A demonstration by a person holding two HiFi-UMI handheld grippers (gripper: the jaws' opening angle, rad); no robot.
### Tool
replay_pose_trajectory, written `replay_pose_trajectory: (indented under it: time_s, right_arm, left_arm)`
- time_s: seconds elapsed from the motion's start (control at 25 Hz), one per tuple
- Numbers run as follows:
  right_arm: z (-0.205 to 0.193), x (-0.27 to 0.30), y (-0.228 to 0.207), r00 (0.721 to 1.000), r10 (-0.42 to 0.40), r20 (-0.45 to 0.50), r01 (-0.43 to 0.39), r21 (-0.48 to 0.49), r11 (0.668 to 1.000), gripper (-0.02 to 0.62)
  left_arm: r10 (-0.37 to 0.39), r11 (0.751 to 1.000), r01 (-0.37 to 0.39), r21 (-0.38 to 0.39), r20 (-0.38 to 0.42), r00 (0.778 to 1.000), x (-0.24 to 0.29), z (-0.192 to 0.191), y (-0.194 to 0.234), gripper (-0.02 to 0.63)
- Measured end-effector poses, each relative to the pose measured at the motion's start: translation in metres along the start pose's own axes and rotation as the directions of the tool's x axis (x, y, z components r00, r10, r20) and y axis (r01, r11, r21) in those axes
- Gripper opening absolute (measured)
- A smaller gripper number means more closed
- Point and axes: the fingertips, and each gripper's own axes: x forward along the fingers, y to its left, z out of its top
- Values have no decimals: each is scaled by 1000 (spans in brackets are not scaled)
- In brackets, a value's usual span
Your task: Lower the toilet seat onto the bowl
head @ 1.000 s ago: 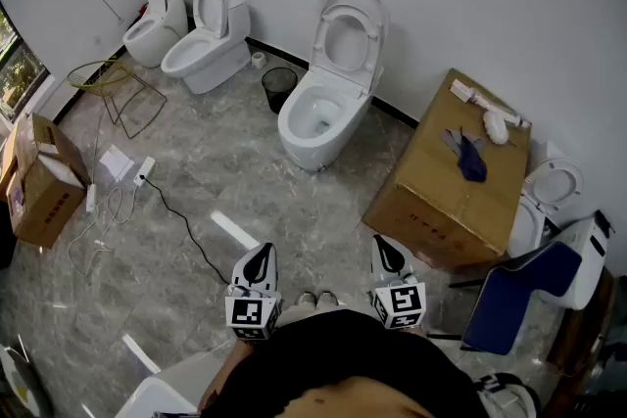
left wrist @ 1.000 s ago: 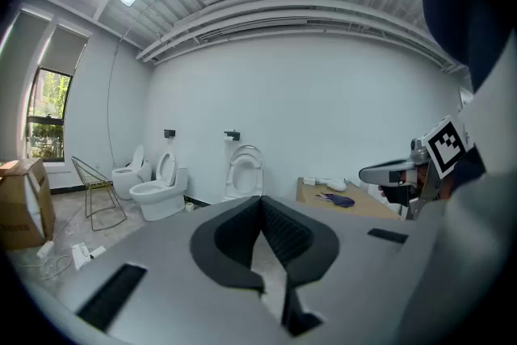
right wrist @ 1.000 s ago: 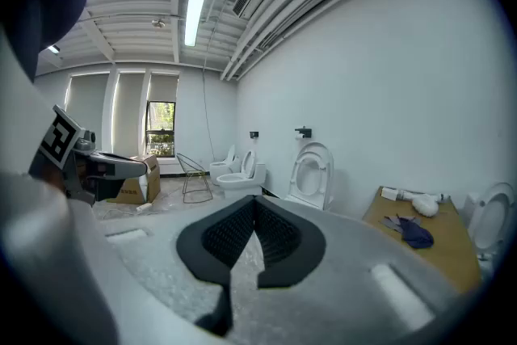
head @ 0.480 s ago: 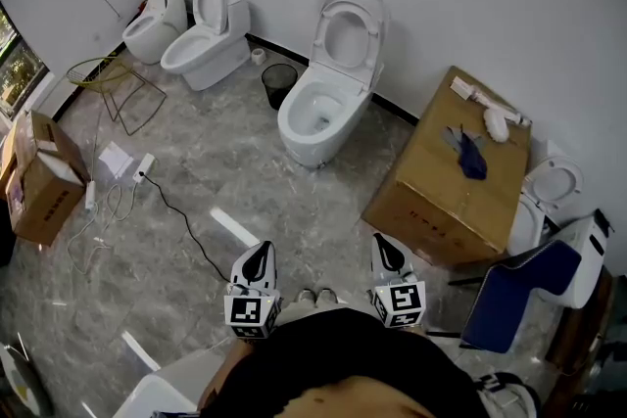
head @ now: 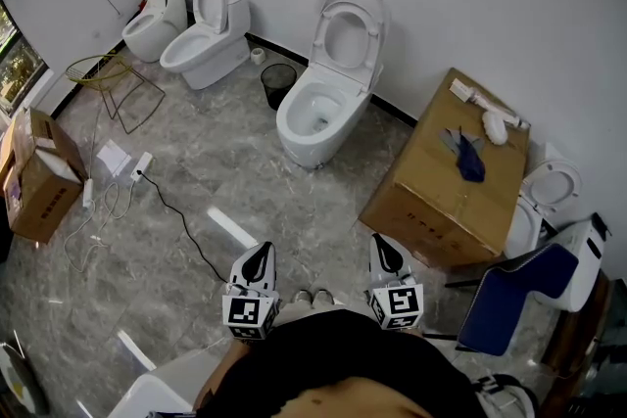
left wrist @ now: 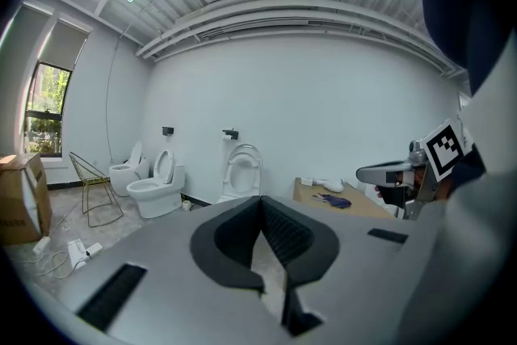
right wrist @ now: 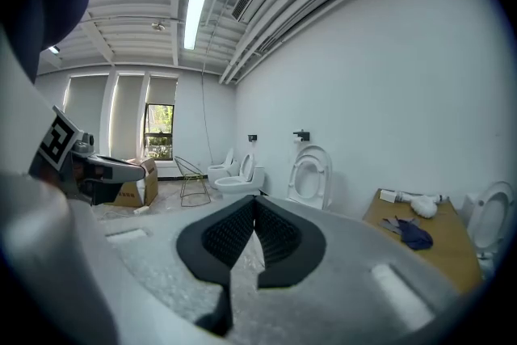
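Toilet seat (head: 329, 51) upright above bowl (head: 293, 128)

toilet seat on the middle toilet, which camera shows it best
Head view: the raised toilet seat shows whole and largest there, seen from above, standing upright behind the open bowl. The left gripper view and the right gripper view both show it upright too, but only small and far off.

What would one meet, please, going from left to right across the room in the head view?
Small cardboard box → corner toilet → second toilet → waste bin → toilet with raised seat → large cardboard box.
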Motion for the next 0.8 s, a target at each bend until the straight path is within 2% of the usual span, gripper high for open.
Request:
replay_pose_trajectory:
  time_s: [0.16,0.2,0.24,0.28,0.32,0.44,0.56,0.64,0.72,0.8]
  right_arm:
    - [2,0,-2,1000,-11,17,11,0,1000,6]
    - [3,0,-4,1000,-15,20,15,0,1000,44]
    - [4,0,-5,1000,-17,24,17,1,1000,58]
    - [5,1,-5,999,-18,27,18,4,1000,96]
    - [6,2,-4,999,-16,31,16,10,1000,143]
    - [5,4,-3,999,-8,31,6,37,999,255]
    - [2,6,-3,1000,-3,22,1,57,998,383]
    - [-1,10,0,1000,14,12,-15,76,997,450]
    - [-5,13,3,1000,30,-9,-29,87,996,492]
    - [-9,15,4,999,32,-36,-30,65,997,509]
  left_arm:
    - [31,1000,-31,-1,35,999,-1,15,3,8]
    - [37,999,-36,-16,45,998,0,22,3,11]
    - [40,999,-39,-32,40,998,1,26,3,51]
    - [41,998,-40,-42,28,999,2,26,3,159]
    - [44,998,-43,-39,15,999,2,24,5,229]
    - [70,997,-70,-20,18,997,1,22,10,296]
    - [86,996,-84,-25,95,992,0,32,9,401]
    - [61,998,-58,-23,119,991,2,30,4,458]
    - [34,999,-30,-39,98,995,7,26,-1,504]
    - [20,997,-19,-77,22,1000,13,13,-3,550]
